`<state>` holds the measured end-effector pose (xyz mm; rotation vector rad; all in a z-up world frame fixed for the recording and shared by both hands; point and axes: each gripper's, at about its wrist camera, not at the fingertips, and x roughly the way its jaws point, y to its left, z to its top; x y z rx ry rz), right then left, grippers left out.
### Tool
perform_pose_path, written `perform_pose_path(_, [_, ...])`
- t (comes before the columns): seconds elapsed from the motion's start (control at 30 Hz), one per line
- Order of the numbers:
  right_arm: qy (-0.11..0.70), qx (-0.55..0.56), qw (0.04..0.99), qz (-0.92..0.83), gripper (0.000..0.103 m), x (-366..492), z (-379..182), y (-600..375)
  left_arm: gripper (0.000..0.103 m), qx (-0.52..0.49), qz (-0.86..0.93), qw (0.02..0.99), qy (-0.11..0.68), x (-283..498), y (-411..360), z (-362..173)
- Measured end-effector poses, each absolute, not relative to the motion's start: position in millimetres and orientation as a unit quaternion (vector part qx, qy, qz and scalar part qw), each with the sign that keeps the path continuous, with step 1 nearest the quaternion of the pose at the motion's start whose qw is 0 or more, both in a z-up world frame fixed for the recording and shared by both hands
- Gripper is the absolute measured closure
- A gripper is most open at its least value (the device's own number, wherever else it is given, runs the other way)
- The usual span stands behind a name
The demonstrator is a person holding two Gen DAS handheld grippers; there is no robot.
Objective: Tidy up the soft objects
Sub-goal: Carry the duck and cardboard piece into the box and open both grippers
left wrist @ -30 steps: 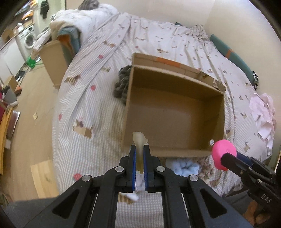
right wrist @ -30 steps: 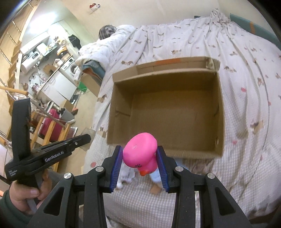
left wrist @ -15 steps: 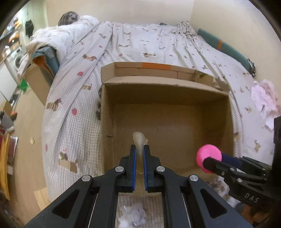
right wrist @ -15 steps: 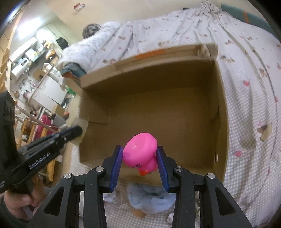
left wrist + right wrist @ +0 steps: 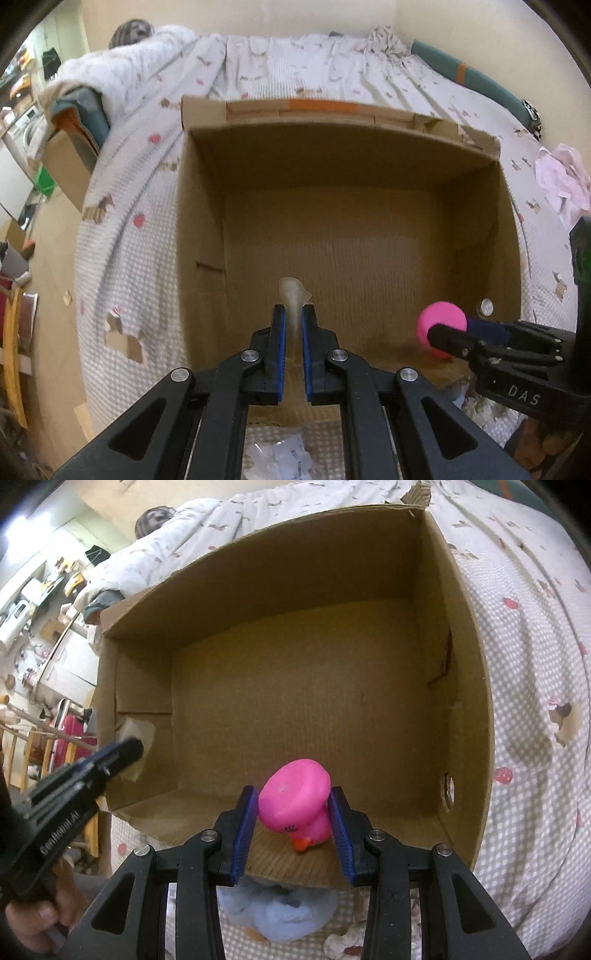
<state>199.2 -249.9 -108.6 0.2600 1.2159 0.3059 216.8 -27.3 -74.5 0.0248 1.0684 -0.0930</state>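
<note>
Grippers, two of them, each held in a person's hand, point steeply down into an open cardboard box [image 5: 369, 229] that sits on a bed covered by a pale checked bedspread [image 5: 122, 236] with small printed figures. On the left, the left gripper [image 5: 293, 325] has its blue-padded jaws nearly together, pinching a thin, translucent, cream-coloured soft piece [image 5: 293, 295] whose tip sticks up past the pads; what it is cannot be told. It hangs over the box floor near the front wall, toward the left side. To the right, the right gripper [image 5: 293, 812] has its jaws part open and pressed on both sides of a pink rubber duck [image 5: 295, 801], which is tipped over with its flat base facing up and its orange beak pointing down toward the camera. The duck is inside the box, low over the floor by the near wall. The box floor is otherwise bare cardboard, and its walls ring both grippers closely. Just outside the near wall, on the bedspread, lies a light blue plush toy [image 5: 280, 915], and some crumpled white plastic [image 5: 284, 454] lies below the left gripper. Far right on the bed rests a crumpled pink cloth [image 5: 561, 181].
</note>
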Motion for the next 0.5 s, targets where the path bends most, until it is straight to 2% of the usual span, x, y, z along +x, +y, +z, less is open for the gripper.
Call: perform_pose_path(0.5, [0.568, 0.108, 0.804, 0.141, 0.061, 201.2, -108.4, -240.2, 0.094, -0.001, -0.044, 0.855, 0.517, 219.0, -22.6, -77.4])
